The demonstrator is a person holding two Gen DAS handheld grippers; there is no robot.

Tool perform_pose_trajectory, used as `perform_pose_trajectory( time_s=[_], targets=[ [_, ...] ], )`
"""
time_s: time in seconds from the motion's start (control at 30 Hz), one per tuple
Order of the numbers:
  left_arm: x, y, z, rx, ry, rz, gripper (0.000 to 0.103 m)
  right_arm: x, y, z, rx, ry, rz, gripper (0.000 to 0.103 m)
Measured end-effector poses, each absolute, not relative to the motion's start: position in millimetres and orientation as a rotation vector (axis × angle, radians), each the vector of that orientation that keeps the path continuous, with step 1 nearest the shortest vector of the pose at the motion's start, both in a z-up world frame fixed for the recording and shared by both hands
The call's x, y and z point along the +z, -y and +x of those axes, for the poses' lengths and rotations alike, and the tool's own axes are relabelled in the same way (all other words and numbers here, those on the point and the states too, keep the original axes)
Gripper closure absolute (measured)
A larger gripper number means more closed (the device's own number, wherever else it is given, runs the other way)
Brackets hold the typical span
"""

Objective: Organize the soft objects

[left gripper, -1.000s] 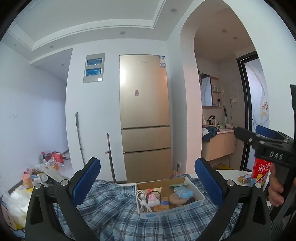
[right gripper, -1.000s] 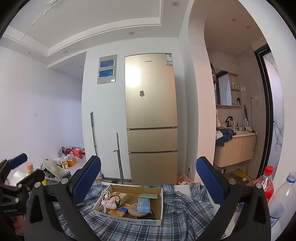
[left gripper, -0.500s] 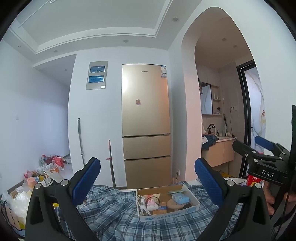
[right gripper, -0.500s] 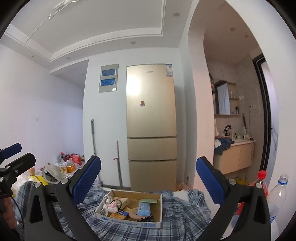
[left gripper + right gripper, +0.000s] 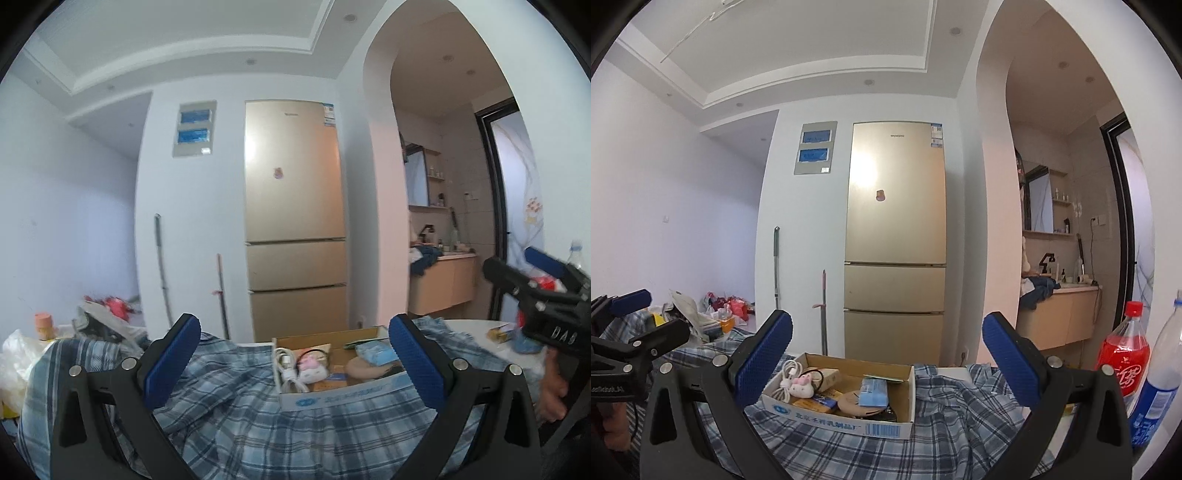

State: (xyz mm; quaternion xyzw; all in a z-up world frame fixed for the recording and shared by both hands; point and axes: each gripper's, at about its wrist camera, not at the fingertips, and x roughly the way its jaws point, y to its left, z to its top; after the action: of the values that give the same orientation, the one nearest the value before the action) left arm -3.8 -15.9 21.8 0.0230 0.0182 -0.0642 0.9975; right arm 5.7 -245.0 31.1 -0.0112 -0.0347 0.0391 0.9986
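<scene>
Both grippers dropped lower toward plaid cloth (image 5: 240, 398); jaws wide, empty. Only right view shows red bottle (image 5: 1123, 358).

White letters "DAS" show on the black body of the right gripper (image 5: 543, 291) in the left wrist view. On the left gripper (image 5: 635, 325) in the right wrist view, small white lettering runs along its body, too cut off to read. The cardboard box (image 5: 849, 421) carries blue Chinese print on its front wall, with a round blue logo and a barcode; the characters stay too small to make out. The red bottle (image 5: 1123, 362) wears large white Chinese characters on its label. The gold fridge (image 5: 895, 236) has a small brand word near its top, unreadable, and a blue-and-white sticker at the corner.
</scene>
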Motion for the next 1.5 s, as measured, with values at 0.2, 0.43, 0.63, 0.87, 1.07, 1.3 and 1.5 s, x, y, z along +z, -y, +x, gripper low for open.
perform_pose_trajectory(
  time_s=[0.2, 0.43, 0.63, 0.87, 1.07, 1.3, 1.5],
  targets=[
    [4, 18, -5, -0.125, -0.028, 0.078, 0.0, 16, 251, 18, 0.074, 0.021, 0.003, 0.0],
    [4, 13, -4, -0.118, -0.041, 0.055, 0.0, 14, 254, 18, 0.078, 0.005, 0.012, 0.0],
    [7, 11, 1, -0.12, -0.054, 0.044, 0.0, 14, 254, 16, 0.08, 0.012, 0.014, 0.0],
    [7, 10, 6, -0.099, -0.066, 0.038, 0.0, 16, 252, 12, 0.08, 0.02, 0.012, 0.0],
    [5, 9, 7, -0.096, -0.072, 0.038, 0.0, 17, 250, 12, 0.075, 0.026, 0.006, 0.0],
    [5, 12, 7, -0.086, -0.073, 0.048, 0.0, 18, 251, 12, 0.067, 0.029, 0.003, 0.0],
    [3, 12, 7, -0.087, -0.066, 0.041, 0.0, 18, 251, 12, 0.067, 0.028, 0.002, 0.0]
  ],
)
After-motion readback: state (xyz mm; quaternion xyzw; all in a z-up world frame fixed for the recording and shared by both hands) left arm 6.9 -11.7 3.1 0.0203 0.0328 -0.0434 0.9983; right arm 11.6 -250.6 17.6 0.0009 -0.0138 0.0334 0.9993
